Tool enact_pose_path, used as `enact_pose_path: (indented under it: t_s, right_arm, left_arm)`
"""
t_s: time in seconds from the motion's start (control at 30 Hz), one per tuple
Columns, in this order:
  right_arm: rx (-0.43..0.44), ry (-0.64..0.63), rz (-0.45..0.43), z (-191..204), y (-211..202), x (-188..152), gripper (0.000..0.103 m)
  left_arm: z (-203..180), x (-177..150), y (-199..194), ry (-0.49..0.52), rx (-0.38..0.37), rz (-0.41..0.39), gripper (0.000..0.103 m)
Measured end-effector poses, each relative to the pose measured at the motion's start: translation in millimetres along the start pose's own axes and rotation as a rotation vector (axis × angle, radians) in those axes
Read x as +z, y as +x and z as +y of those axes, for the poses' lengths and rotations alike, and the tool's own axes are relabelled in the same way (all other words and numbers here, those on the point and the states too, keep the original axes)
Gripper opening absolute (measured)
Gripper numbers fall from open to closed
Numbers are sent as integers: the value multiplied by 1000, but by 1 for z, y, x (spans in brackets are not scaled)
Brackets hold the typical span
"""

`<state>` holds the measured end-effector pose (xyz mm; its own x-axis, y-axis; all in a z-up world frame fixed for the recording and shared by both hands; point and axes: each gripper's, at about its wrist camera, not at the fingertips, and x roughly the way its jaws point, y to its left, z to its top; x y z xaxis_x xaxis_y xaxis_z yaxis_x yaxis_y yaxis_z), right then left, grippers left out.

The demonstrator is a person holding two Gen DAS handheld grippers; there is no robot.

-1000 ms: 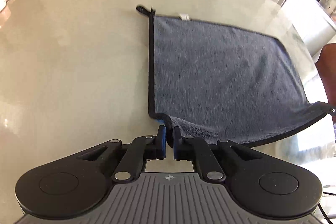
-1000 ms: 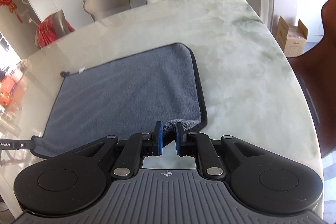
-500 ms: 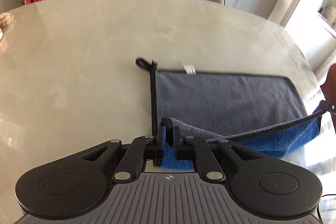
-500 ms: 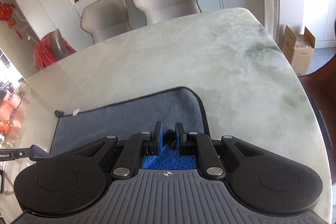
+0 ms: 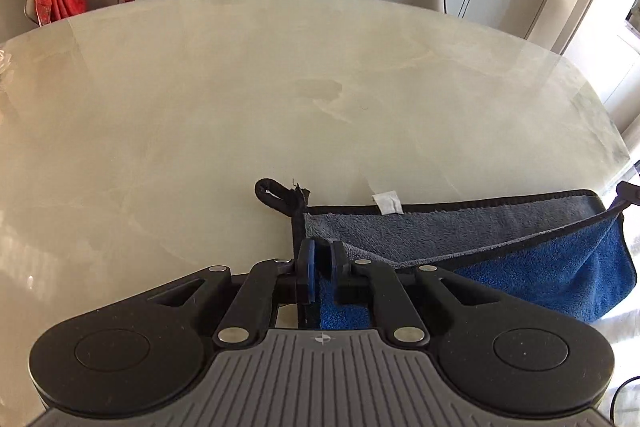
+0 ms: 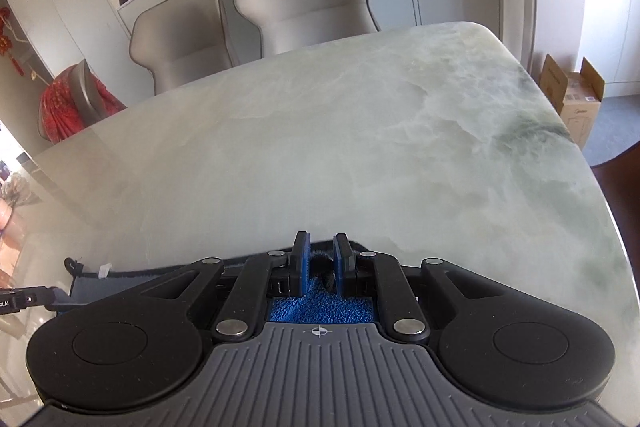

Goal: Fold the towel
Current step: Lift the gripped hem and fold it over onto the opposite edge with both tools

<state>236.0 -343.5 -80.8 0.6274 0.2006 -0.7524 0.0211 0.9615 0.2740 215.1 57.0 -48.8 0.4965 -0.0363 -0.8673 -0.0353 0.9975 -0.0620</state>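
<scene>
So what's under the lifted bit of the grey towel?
Under the raised flap of the grey-and-blue towel, its bright blue underside shows, with more grey towel lying flat on the marble table behind. The table under the flat part is hidden.

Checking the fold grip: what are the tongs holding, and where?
Both hold the towel: left tongs on its near left corner, right tongs on its near right corner.

Both the left gripper (image 5: 322, 259) and right gripper (image 6: 321, 254) show matte black linkage arms, silver pivot screws, blue-padded jaws, round side discs and a ribbed grey housing bearing a crosshair mark.
</scene>
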Motion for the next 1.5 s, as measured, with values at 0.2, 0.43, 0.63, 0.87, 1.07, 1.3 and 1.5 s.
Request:
enact_pose_path:
  t_s: [0.2,0.43,0.63,0.87,1.07,1.3,1.5]
  right_arm:
    - [-50,-23,2,1,14,7,13]
    - [-38,-85,26,-3,6,-4,35]
    - [-8,-186,55,-1,6,-15,36]
    - [9,-355,59,6,8,-17,36]
    - [-4,-445,73,9,18,-15,36]
    - [32,-379,93,1,26,-10,36]
    - [38,-399,86,1,26,-14,19]
  left_arm:
    - [13,8,7,-27,34,-2,10]
    - [14,0,-6,113,-40,-73,24]
    - [-1,-7,-4,329,-90,-93,25]
    - [-10,-4,-23,507,-213,-154,43]
    - [-17,-4,-17,616,-241,-129,46]
    - [-21,-2,-2,695,-271,-75,45]
    - [-25,-1,12,749,-271,17,37]
